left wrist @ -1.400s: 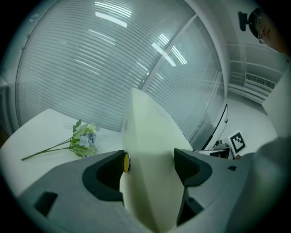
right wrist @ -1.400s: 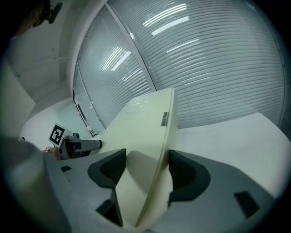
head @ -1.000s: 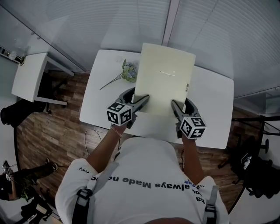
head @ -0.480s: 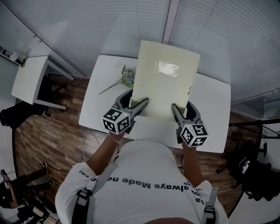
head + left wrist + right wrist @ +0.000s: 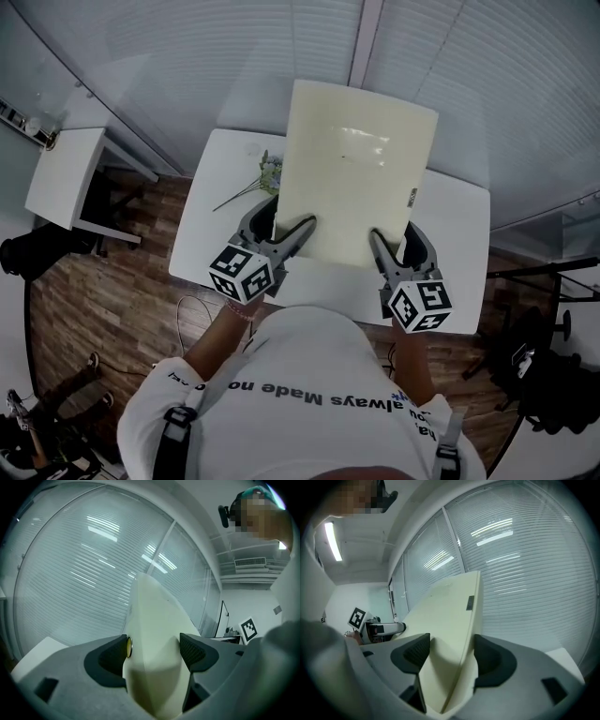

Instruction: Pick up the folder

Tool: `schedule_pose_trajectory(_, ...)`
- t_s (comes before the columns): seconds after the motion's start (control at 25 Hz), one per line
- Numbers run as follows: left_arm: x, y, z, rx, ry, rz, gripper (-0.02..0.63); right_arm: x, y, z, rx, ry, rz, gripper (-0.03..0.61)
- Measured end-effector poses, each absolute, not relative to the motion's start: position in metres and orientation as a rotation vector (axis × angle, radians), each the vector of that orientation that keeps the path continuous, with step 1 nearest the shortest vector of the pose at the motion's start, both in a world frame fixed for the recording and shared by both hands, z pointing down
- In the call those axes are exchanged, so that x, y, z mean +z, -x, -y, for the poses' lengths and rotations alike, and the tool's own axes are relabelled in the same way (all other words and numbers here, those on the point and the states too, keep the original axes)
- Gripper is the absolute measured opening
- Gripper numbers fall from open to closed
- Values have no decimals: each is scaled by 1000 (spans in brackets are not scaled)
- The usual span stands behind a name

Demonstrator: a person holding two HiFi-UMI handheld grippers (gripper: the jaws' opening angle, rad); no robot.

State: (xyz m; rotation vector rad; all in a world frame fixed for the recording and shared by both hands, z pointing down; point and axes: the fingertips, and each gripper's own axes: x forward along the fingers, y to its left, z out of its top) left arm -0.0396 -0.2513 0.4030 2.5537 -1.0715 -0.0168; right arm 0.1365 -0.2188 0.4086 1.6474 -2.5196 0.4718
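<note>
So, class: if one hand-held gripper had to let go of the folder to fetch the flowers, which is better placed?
Left, probably. The flowers lie at the left of the table, just beside the left hand-held gripper; the right hand-held gripper, also shut on the folder, sits across the folder from them.

light: bright, even | glare: blinds | edges: fisheye-warped, dark vignette

Pale cream rectangular folder (image 5: 361,173): smooth card or plastic, semi-gloss, glare on the top face. Left gripper (image 5: 295,223) and right gripper (image 5: 391,234): matt grey plastic bodies, jaws faced with black fine-textured rubbery pads. Small round stud (image 5: 128,647) at the left pad: shiny brass-coloured metal. White rectangular surface (image 5: 455,244): smooth, low sheen. Brown plank floor (image 5: 103,281): wood grain.
</note>
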Motion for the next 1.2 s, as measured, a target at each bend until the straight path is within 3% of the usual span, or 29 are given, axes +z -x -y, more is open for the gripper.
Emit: schedule_pose_trajectory(1.2, 315, 48, 230, -186, -2653, 1132, 336, 320, -128, 197, 242, -1683, 2596, 299)
